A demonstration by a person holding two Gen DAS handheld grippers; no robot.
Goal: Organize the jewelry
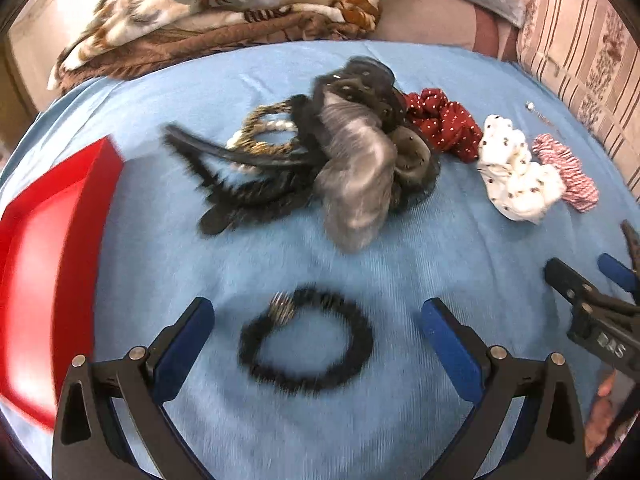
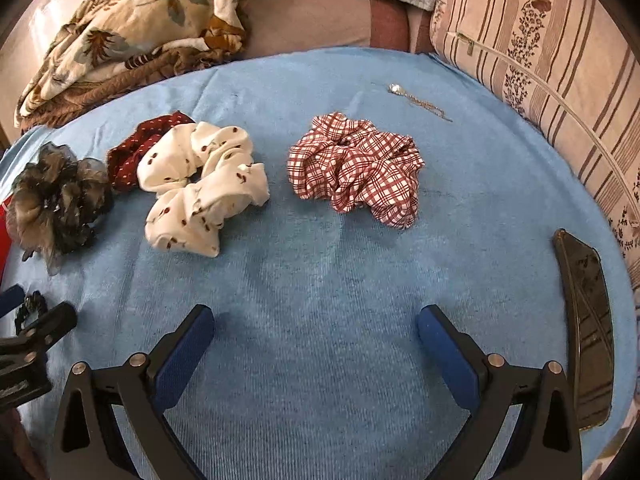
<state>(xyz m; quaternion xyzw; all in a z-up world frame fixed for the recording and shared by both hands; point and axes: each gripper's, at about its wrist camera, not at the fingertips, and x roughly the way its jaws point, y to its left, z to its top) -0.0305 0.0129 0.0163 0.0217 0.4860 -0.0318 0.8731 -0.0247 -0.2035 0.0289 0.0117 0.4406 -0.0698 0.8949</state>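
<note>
A ribbed blue cloth (image 2: pixel 320 280) covers a bed backed by a striped pillow (image 2: pixel 540 60), and both the left gripper (image 1: pixel 318 322) and right gripper (image 2: pixel 314 322) gape released, a fuzzy black hair tie (image 1: pixel 306 344) lying between the left fingers, with four scrunchies, perhaps more in the blurred pile (image 1: pixel 320 152), toward twelve o'clock.

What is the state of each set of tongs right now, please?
Left tongs: open, holding nothing, with the black hair tie lying between the fingers.
Right tongs: open, empty, over the bare blue cloth.
</note>
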